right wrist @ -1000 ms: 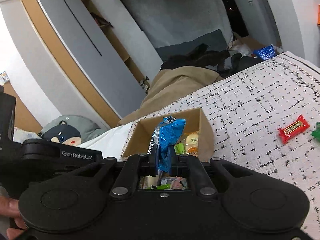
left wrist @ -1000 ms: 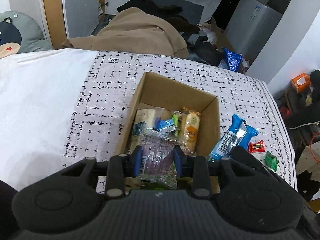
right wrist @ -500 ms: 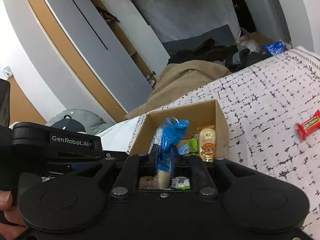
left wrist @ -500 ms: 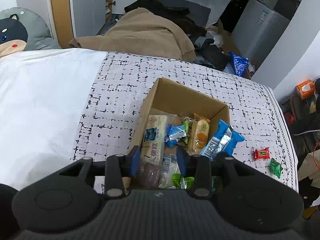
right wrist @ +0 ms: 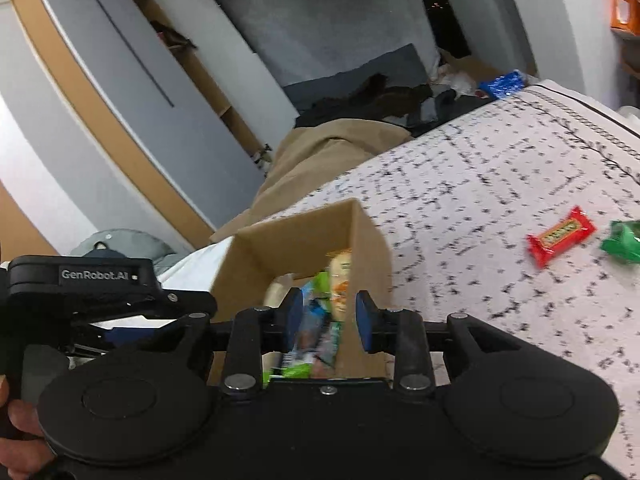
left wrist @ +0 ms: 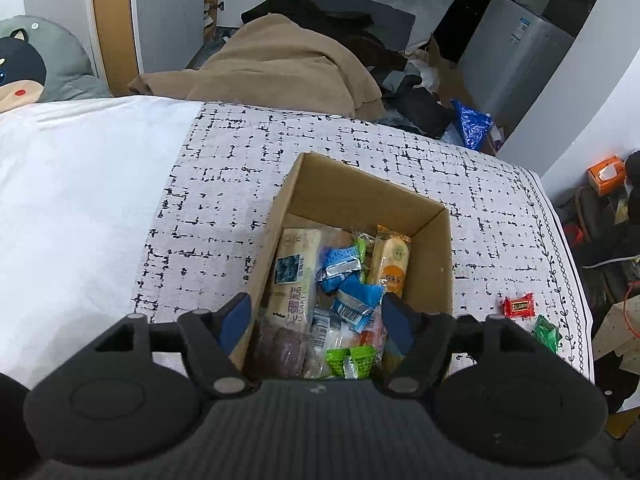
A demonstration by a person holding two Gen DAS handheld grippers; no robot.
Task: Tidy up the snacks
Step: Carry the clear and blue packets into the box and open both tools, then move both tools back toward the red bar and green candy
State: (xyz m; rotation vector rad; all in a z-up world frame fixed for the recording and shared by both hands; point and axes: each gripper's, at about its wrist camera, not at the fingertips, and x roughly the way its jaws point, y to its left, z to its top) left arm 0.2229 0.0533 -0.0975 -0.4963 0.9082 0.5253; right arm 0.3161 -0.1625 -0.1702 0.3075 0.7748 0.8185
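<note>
Cardboard box (left wrist: 438, 248) on the patterned bedspread (left wrist: 224, 184) serves as the landmark. Over its left wall, the left gripper (left wrist: 316, 316) hangs with jaws spread wide and nothing between them. Inside the box lie the packed snacks, the blue packet (left wrist: 352, 300) on top. Over the box's near end, the right gripper (right wrist: 329, 317) also stands parted and empty. Right of the box, well apart from it, 2 pieces wait on the cloth: the red candy (right wrist: 560, 236), then the green candy (right wrist: 624, 240). The next pick probably suits the right gripper: come down with its fingers astride the red wrapper's narrow width and press lightly, since the soft cloth may bunch.
</note>
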